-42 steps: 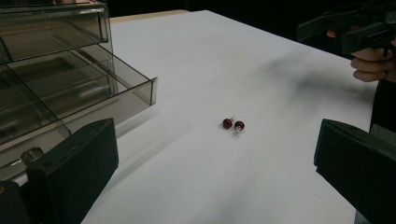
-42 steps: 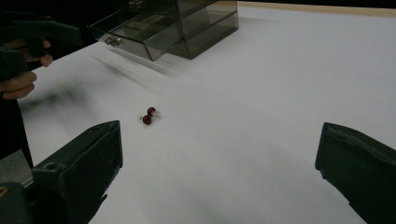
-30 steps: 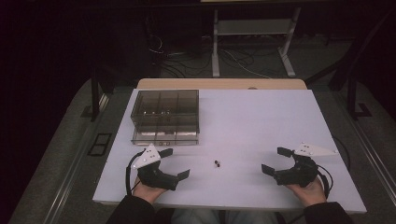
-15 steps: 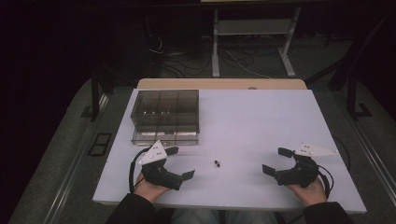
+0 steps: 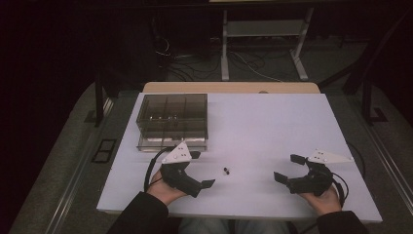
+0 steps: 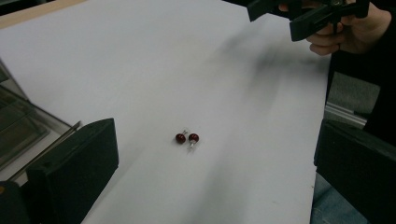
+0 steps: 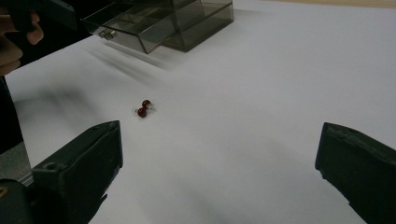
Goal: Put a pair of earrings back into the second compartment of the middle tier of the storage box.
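Note:
Two small dark red beads with clear stubs (image 5: 226,170) lie side by side on the white table top (image 5: 272,126), between the two hands. My left gripper (image 5: 201,169) stands open just left of them, and the left gripper view has the beads (image 6: 187,138) ahead of its spread jaws (image 6: 215,158). My right gripper (image 5: 288,168) is open farther to the right, near the front edge. Its own view shows the beads (image 7: 144,108) beyond and left of the gap between its open jaws (image 7: 219,149). Neither gripper holds anything.
A smoky clear drawer box (image 5: 173,119) with compartments stands at the back left, its bottom drawer (image 7: 135,23) pulled out a little. The table's front edge lies close under both hands. Beyond the table are dark floor, cables and a metal stand (image 5: 263,44).
My left gripper has shifted a little to the right, closer to the beads. The right gripper has hardly moved. The beads and the box lie as before.

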A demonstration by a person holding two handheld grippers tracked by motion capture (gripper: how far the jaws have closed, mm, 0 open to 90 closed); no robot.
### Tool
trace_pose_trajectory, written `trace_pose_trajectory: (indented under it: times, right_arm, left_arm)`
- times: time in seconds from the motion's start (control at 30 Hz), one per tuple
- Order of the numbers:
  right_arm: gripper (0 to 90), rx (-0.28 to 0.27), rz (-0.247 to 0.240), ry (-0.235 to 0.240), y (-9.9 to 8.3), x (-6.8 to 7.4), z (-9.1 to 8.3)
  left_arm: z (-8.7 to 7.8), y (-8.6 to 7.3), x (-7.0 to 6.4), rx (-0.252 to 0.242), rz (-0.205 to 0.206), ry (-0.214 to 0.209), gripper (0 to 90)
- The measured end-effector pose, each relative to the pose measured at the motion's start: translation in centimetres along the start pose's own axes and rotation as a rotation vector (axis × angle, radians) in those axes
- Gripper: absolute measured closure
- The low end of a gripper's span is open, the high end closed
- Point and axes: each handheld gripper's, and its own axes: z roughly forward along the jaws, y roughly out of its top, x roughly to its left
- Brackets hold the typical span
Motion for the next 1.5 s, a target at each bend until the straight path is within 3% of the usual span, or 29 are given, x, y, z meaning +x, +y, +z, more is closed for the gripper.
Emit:
trace_pose_trajectory:
  times: [0.53,0.77,0.93,1.13,1.33,1.5]
  right_arm:
    - [0.4,0.004,-0.001,-0.001,0.0,0.1,0.0]
    - [0.4,0.003,-0.005,0.001,0.0,0.1,0.0]
    - [0.4,0.005,-0.006,0.003,0.0,0.1,0.1]
    - [0.4,0.004,-0.012,0.010,0.0,0.1,0.1]
    - [0.4,0.005,-0.015,0.015,0.0,0.2,0.1]
    - [0.4,0.007,-0.015,0.018,0.0,0.2,0.1]
  left_arm:
    - [2.6,1.7,-0.1,0.087,0.050,-0.065,0.0]
    - [4.0,1.8,0.1,0.128,0.051,-0.106,0.0]
    - [4.9,1.7,0.3,0.172,0.055,-0.111,1.9]
    - [5.7,1.5,0.5,0.181,0.059,-0.116,12.6]
    - [7.1,1.1,0.6,0.219,0.093,-0.099,16.1]
    - [8.0,0.6,0.7,0.232,0.095,-0.098,20.5]
